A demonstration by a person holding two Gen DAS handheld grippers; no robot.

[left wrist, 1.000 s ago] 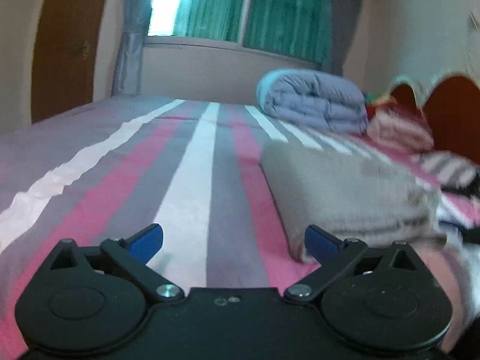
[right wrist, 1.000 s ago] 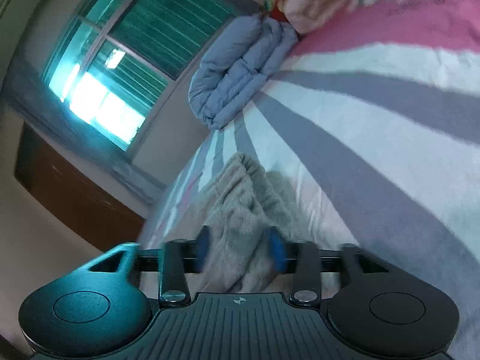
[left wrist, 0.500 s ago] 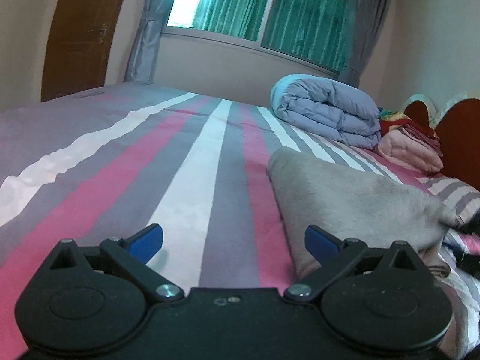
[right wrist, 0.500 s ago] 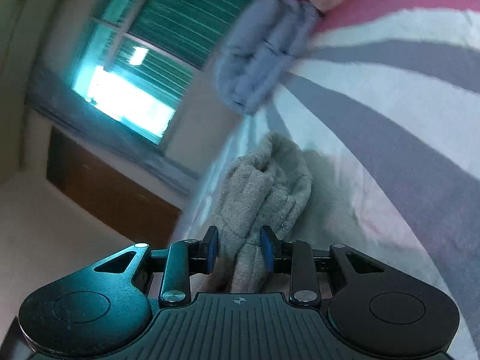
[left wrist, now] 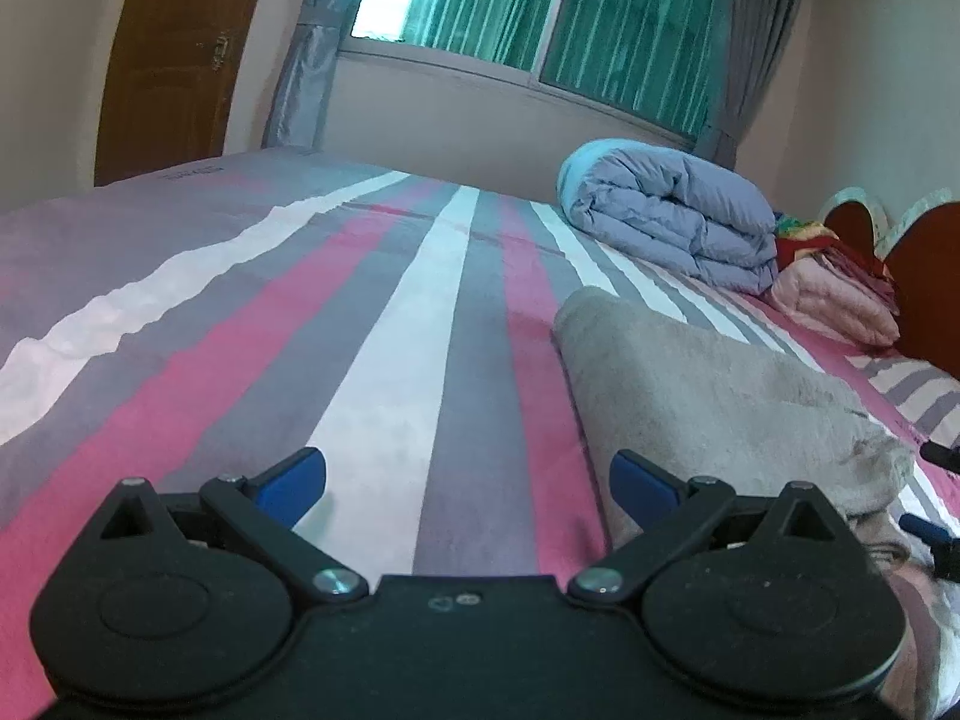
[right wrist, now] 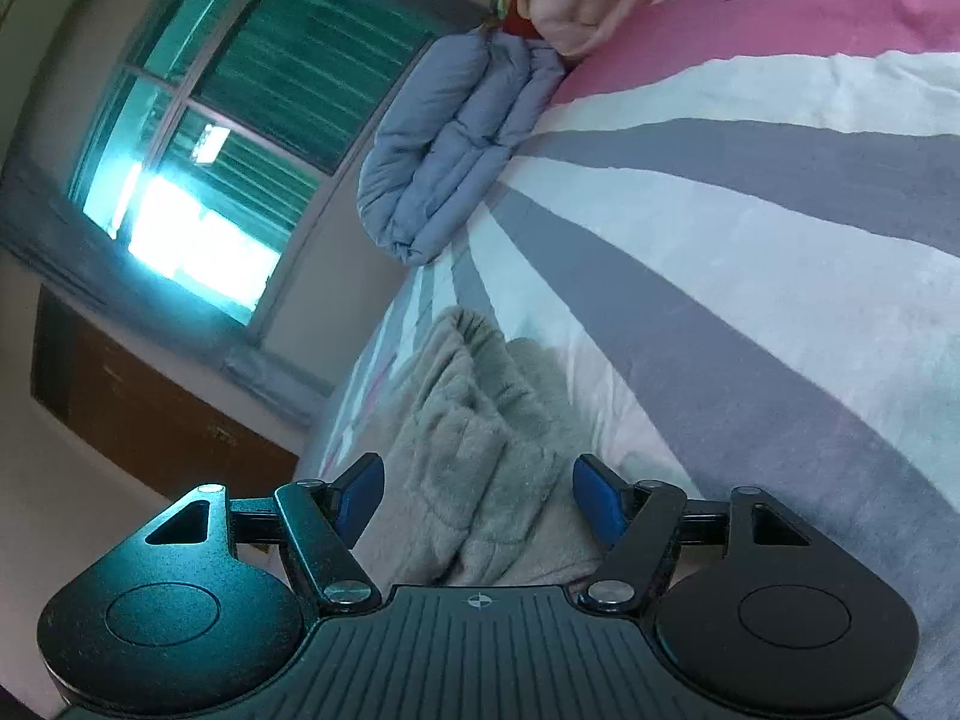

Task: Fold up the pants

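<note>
The grey fleece pants [left wrist: 708, 384] lie folded in a thick stack on the striped bedsheet [left wrist: 384, 360], right of centre in the left wrist view. My left gripper [left wrist: 468, 480] is open and empty, low over the sheet just left of the pants. In the right wrist view the pants [right wrist: 474, 438] bunch up between my fingers. My right gripper [right wrist: 477, 498] is open around the pants' near end, with its blue pads apart from the cloth. Its fingertips [left wrist: 927, 525] show at the right edge of the left wrist view.
A rolled blue-grey duvet [left wrist: 666, 210] and folded pink bedding [left wrist: 834, 300] lie at the head of the bed, by a wooden headboard [left wrist: 924, 276]. A window with green curtains [left wrist: 600, 18] and a brown door [left wrist: 174, 54] are behind. The duvet also shows in the right wrist view [right wrist: 456, 138].
My right gripper was shut on the pants half a second ago and has now opened, letting them go. My left gripper stayed open and shifted slightly.
</note>
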